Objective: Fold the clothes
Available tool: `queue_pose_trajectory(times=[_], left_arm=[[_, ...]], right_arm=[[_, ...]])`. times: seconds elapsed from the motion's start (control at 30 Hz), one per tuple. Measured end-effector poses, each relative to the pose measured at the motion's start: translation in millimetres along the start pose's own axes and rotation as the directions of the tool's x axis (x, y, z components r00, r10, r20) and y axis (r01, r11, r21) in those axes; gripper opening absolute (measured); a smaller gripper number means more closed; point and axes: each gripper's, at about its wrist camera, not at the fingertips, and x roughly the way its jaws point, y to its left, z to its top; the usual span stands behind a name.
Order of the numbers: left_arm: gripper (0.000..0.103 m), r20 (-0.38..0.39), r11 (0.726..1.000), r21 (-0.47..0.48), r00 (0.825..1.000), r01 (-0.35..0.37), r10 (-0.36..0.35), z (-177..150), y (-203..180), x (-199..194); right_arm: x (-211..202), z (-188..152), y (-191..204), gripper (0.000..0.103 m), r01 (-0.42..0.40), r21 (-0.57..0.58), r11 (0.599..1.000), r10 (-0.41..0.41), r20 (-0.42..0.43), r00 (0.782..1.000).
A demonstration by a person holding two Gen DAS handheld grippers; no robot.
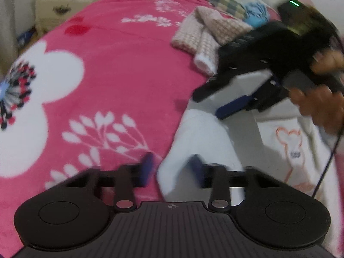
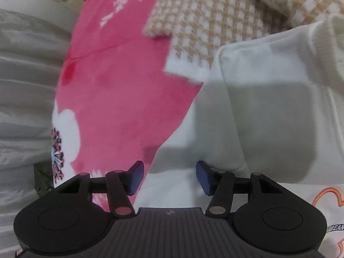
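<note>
1. We have the white garment (image 1: 200,133) lying on the pink blanket (image 1: 111,68), with a folded sleeve (image 2: 236,99) laid across its body.
2. Our left tongs (image 1: 172,167) straddle a fold of white cloth; blur hides whether they pinch it, so we cannot tell.
3. Our right tongs (image 2: 169,177) hang released above the garment's edge, nothing between them.
4. The checked sweater (image 2: 215,17) sits just beside it, likely folded already.

Soft indoor light, motion blur, fisheye-warped edges.
</note>
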Motion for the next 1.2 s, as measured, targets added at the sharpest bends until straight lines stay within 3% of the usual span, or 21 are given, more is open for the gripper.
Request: queue_pose_trajectory(times=[0.1, 0.2, 0.23, 0.27, 0.3, 0.33, 0.43, 0.47, 0.53, 0.6, 0.7, 0.77, 0.87, 1.0, 1.2], left_arm=[[0.007, 0.069, 0.991, 0.132, 0.998, -0.011, 0.002, -8, -26, -8], [0.006, 0.158, 0.943, 0.331, 0.987, -0.028, -0.026, -21, -61, -22], [0.004, 0.18, 0.918, 0.396, 0.983, -0.028, -0.048, -27, -72, -26], [0.003, 0.196, 0.889, 0.457, 0.978, -0.028, -0.07, -33, -83, -30], [0.003, 0.197, 0.866, 0.499, 0.976, -0.023, -0.087, -39, -91, -32], [0.003, 0.192, 0.846, 0.534, 0.976, -0.016, -0.103, -44, -96, -32], [0.008, 0.104, 0.829, 0.559, 0.988, 0.035, -0.111, -52, -98, -31], [0.01, 0.073, 0.829, 0.558, 0.991, 0.049, -0.108, -54, -95, -32], [0.027, 0.061, 0.838, 0.543, 0.993, 0.055, -0.106, -54, -86, -42], [0.034, 0.058, 0.848, 0.527, 0.993, 0.058, -0.104, -53, -76, -52], [0.038, 0.091, 0.903, 0.423, 0.989, 0.07, -0.119, -44, -55, -69], [0.04, 0.113, 0.939, 0.339, 0.989, 0.049, -0.093, -34, -41, -69], [0.04, 0.12, 0.968, 0.249, 0.992, 0.016, -0.048, -18, -23, -60], [0.04, 0.026, 0.964, 0.255, 0.996, 0.079, -0.089, -10, -23, -40], [0.04, -0.002, 0.895, 0.436, 0.995, 0.089, -0.097, -19, -49, -30]], right_arm=[[5, 0, -1, 0.06, -0.001, 0.003, 1.0, 0.001, -0.004, 1.0], [6, 0, -6, 0.057, -0.012, -0.013, 1.0, 0.012, -0.003, 1.0], [4, 0, -6, 0.052, -0.007, -0.029, 1.0, 0.007, 0.003, 1.0], [2, 0, -7, 0.039, 0.006, -0.043, 0.999, -0.006, 0.014, 1.0], [0, -2, -9, 0.019, 0.015, -0.059, 0.998, -0.014, 0.032, 0.999], [-2, -4, -12, 0.009, 0.012, -0.078, 0.997, -0.008, 0.053, 0.999], [-14, -14, -28, 0.007, -0.031, -0.115, 0.993, 0.043, 0.103, 0.994], [-18, -18, -34, 0.006, -0.046, -0.121, 0.992, 0.06, 0.117, 0.991], [-27, -26, -47, 0.006, -0.089, -0.121, 0.989, 0.106, 0.142, 0.984], [-33, -30, -55, 0.006, -0.132, -0.132, 0.982, 0.153, 0.166, 0.974], [-42, -36, -65, 0.006, -0.183, -0.157, 0.97, 0.213, 0.202, 0.956], [-47, -39, -71, 0.006, -0.208, -0.171, 0.963, 0.243, 0.222, 0.944], [-49, -40, -78, 0.006, -0.245, -0.157, 0.957, 0.276, 0.232, 0.933], [-50, -42, -84, 0.006, -0.27, -0.134, 0.953, 0.295, 0.235, 0.926], [-50, -44, -85, 0.006, -0.301, -0.118, 0.946, 0.321, 0.236, 0.917]])
